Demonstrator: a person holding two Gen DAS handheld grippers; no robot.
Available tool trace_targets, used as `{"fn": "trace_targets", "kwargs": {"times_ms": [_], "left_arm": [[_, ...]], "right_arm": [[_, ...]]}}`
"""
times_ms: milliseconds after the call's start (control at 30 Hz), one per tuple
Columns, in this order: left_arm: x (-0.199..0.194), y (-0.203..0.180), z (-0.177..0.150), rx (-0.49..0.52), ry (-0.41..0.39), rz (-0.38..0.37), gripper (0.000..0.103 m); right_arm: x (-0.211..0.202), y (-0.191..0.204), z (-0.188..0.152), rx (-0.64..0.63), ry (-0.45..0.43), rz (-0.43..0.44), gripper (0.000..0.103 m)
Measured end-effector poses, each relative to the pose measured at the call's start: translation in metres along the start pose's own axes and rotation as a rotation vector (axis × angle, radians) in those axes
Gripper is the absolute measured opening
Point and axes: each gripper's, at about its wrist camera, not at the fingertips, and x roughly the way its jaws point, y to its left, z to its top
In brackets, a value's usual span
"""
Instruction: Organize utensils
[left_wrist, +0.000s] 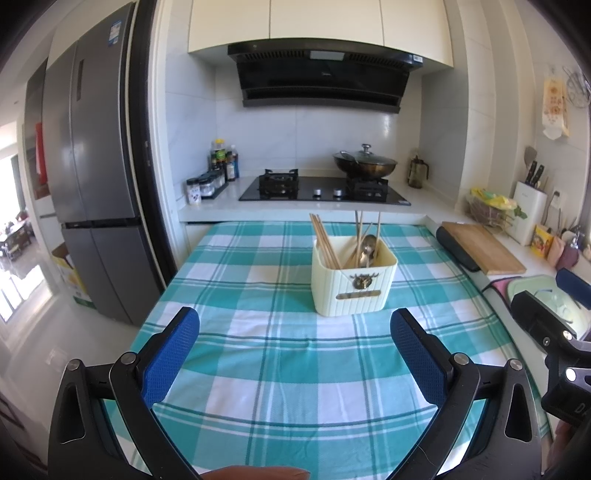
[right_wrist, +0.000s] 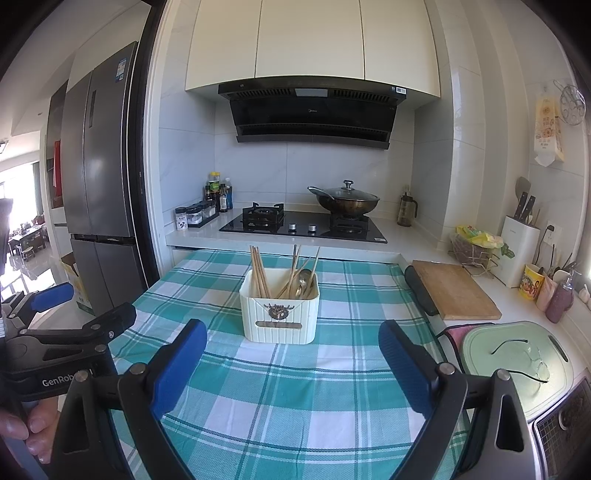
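Left gripper and right gripper hovering agape, empty, lower frame; cream utensil holder holding chopsticks, spoon, frame centre.

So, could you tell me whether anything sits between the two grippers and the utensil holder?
Nothing visible does. Only bare checked tablecloth lies between the open left gripper, the open right gripper and the cream utensil holder.

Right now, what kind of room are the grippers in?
A home kitchen, almost certainly. A gas hob carrying a lidded wok sits under a range hood, with a tall fridge to the left. In front, a utensil holder stands on a checked tablecloth.
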Motion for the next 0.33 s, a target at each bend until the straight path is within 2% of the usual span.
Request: {"fn": "trace_targets", "kwargs": {"times_ms": [333], "left_arm": [[0.0041,-0.0011,-0.0039,-0.010,-0.024,0.033,0.103]], "right_arm": [[0.0052,-0.0007,-0.0016,0.008,0.008,-0.011,0.096]]}}
